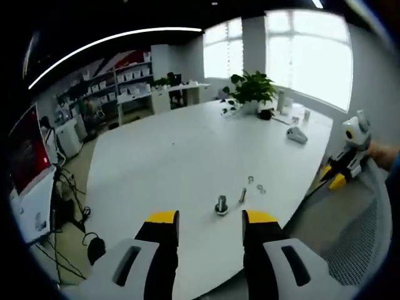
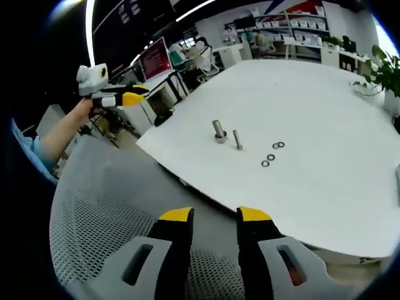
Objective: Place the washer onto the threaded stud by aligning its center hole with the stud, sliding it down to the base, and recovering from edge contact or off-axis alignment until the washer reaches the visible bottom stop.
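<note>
On the white table a short metal stud stands on a round base, with a thinner upright bolt beside it. Small washers lie flat just beyond them. My left gripper is open and empty, its yellow tips just short of the table edge near the stud. In the right gripper view the stud, the bolt and three washers sit past the table edge. My right gripper is open and empty, over a mesh chair and well back from the table.
A grey mesh chair stands between the right gripper and the table. A hand holds the left gripper at the upper left. The right gripper shows at the table's right edge. A potted plant and a small white device sit at the far end.
</note>
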Tool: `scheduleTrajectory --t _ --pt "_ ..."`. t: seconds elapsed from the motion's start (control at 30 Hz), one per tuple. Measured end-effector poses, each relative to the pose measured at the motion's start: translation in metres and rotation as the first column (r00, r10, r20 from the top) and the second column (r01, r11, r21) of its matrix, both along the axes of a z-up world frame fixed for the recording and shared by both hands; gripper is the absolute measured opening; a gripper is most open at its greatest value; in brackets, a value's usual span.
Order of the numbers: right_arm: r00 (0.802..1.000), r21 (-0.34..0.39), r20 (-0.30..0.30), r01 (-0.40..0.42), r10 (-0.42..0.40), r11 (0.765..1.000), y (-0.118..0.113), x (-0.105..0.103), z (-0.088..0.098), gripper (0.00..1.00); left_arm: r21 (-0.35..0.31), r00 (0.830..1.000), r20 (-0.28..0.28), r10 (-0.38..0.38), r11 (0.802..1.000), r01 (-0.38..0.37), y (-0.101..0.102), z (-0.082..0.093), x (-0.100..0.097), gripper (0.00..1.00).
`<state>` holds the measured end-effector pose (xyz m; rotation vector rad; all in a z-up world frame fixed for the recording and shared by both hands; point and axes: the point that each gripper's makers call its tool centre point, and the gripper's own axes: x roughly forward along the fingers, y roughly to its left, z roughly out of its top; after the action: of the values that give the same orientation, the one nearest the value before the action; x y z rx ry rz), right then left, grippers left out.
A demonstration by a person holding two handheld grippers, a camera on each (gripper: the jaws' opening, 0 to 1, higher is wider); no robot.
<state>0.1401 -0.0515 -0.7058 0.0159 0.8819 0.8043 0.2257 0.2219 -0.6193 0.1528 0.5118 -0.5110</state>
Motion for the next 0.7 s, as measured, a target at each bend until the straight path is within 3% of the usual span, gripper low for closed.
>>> scheduleTrajectory --t 0.07,0.17,0.23,0.33,0.4,0.47,0.53,0.7 --pt "0.999 0.048 -0.027 -0.017 0.018 0.999 0.001 0.002 0.001 0.3 -0.01 0.997 0.042 0.058 0.998 -0.058 0.009 0.0 -0.01 0.4" --pt "0.998 0.047 -0.036 -0.047 0.049 0.998 -0.005 0.009 0.0 0.3 -0.031 0.997 0.033 0.075 0.997 -0.074 0.008 -0.007 -0.022 0.46" --pt "0.997 0.023 -0.008 -0.083 0.083 0.996 -0.009 0.019 0.0 0.3 -0.081 0.994 0.011 0.108 0.991 -0.106 0.006 -0.014 -0.029 0.51" --pt "0.992 -0.035 0.021 -0.122 0.123 0.992 -0.014 0.038 -0.002 0.3 -0.099 0.991 0.01 0.13 0.987 -0.128 0.006 -0.022 -0.033 0.56" --pt "0.989 -0.054 0.033 -0.145 0.147 0.988 -0.012 0.051 -0.003 0.3 -0.112 0.989 -0.031 0.143 0.983 -0.145 0.003 -0.031 -0.037 0.62" --pt "0.984 -0.068 0.043 -0.17 0.174 0.983 -0.009 0.06 -0.004 0.3 -0.146 0.99 -0.013 0.142 0.979 -0.143 0.0 -0.029 -0.038 0.62" --pt "0.977 -0.103 0.04 -0.204 0.209 0.974 -0.006 0.069 -0.011 0.3 -0.195 0.986 -0.06 0.153 0.967 -0.162 -0.004 -0.032 -0.041 0.65" --pt "0.96 -0.162 0.017 -0.272 0.278 0.949 0.003 0.085 -0.038 0.3 -0.212 0.984 -0.059 0.17 0.961 -0.179 -0.002 -0.033 -0.038 0.68"
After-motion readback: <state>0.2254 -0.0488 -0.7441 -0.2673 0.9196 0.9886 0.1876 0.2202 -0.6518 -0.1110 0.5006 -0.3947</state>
